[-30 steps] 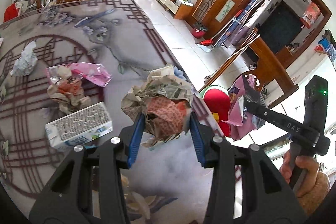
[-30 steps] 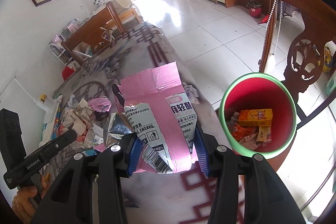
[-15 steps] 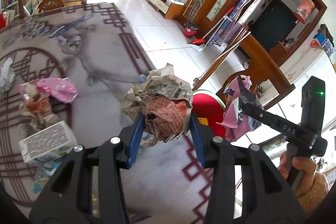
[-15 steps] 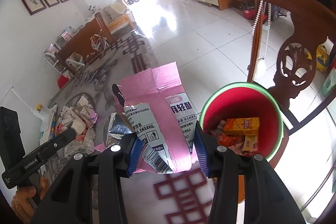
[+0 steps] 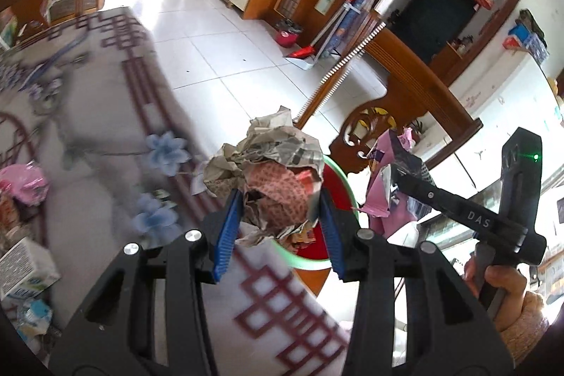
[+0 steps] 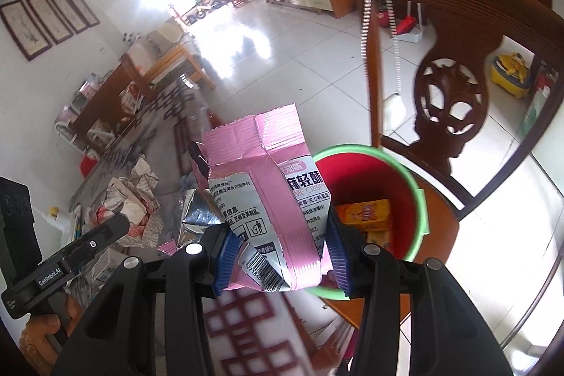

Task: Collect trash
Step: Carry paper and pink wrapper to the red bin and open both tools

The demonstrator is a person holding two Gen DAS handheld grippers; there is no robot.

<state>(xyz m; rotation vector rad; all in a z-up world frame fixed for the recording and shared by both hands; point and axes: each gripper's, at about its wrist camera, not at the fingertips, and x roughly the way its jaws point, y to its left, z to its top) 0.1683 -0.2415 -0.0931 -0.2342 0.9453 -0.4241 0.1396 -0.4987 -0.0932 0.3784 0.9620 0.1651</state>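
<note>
Left wrist view: left tool [image 5: 280,221] angled steeply down, blue pads clamped on a crumpled newspaper wad [image 5: 271,171] with a reddish scrap in it. Wad hangs over the worktop edge [image 5: 282,291], above the green rim of the red bin [image 5: 338,178] just past it. Open tiled floor [image 5: 218,48] beyond; carved wooden chair [image 5: 405,101] close behind the bin. At right, the right tool [image 5: 398,171] in a hand [image 5: 500,284] with a knit sleeve, carrying a pink wrapper [image 5: 380,185]. At left on the worktop: white carton [image 5: 24,266], pink bag [image 5: 23,182], apart from each other.

Right wrist view: right tool [image 6: 278,252] also tilted down, pads gripping the pink wrapper [image 6: 268,192], which stands upright between them and covers the bin's near left side. Bin [image 6: 416,199] sits on the chair seat [image 6: 444,228]; only here its inside shows, with an orange box [image 6: 363,214] and other packets. Chair back [image 6: 451,101] rises right behind the bin. At left, the left tool [image 6: 120,224] with its wad [image 6: 134,199], hand [image 6: 38,337] below.
</note>
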